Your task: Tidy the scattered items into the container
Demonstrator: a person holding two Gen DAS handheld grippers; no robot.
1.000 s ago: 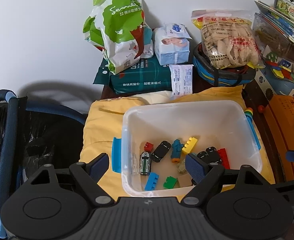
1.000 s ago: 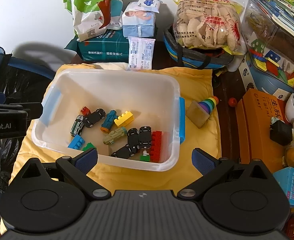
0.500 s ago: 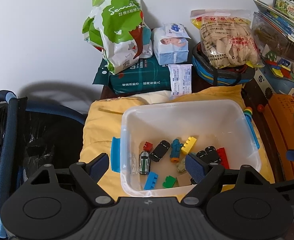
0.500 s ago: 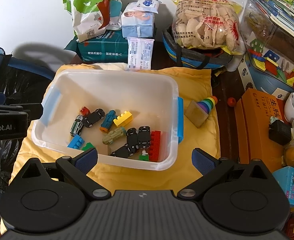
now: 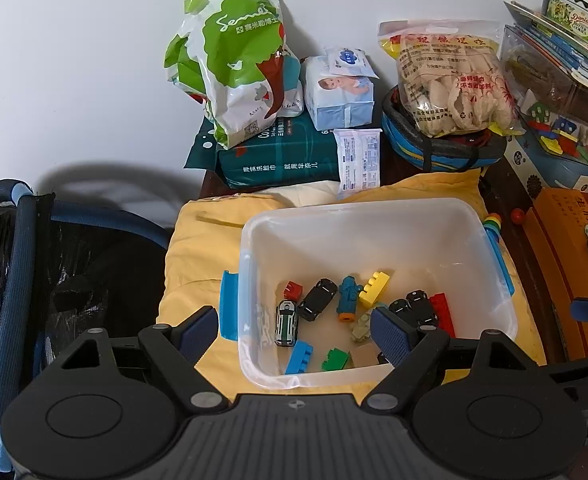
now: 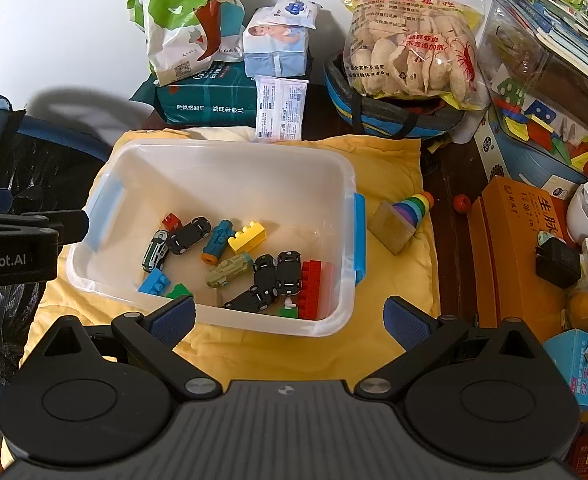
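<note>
Behind the yellow cloth (image 6: 389, 168), a green bag (image 6: 186, 16) leans beside wipes (image 6: 276, 46) and a cracker bag (image 6: 409, 52).

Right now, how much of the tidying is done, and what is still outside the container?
Mostly done: toy cars and building bricks already lie in the clear container. In hand: nothing; both the left hand-held gripper and right hand-held gripper are open and empty. Left: the rainbow stacking toy lies tipped on the yellow cloth beside the container.
</note>
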